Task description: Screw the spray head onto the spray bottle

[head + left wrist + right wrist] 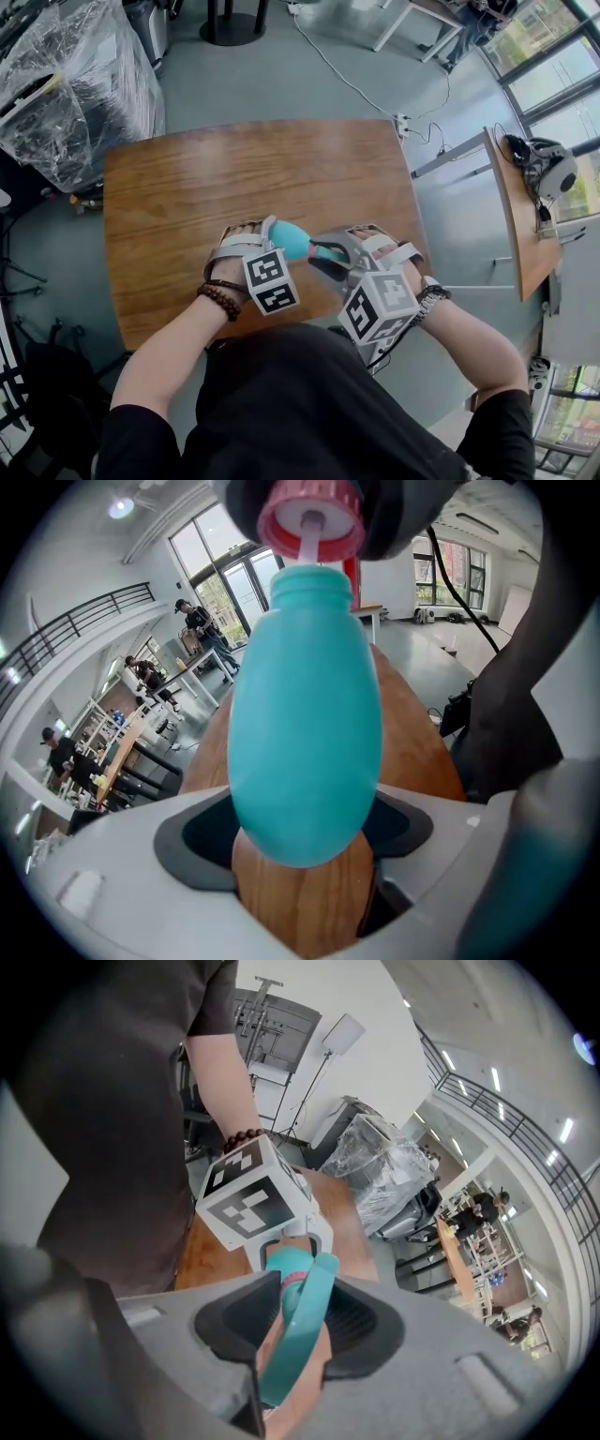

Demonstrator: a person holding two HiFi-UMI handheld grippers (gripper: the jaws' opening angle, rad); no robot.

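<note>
A teal egg-shaped spray bottle (305,714) is held off the wooden table (187,187), with my left gripper (305,829) shut on its lower body. Its threaded neck (312,585) points away from the camera. The spray head's pink collar (310,522) hovers just above the neck, and its white tube (307,547) reaches into the opening. My right gripper (295,1335) is shut on the spray head's teal trigger (302,1321). In the head view the bottle (292,241) lies between the left gripper (275,240) and the right gripper (330,259), over the table's near edge.
The person's torso is close behind both grippers. Plastic-wrapped equipment (75,75) stands at the far left. A second desk (517,220) is at the right and a cable (352,82) runs over the floor beyond the table.
</note>
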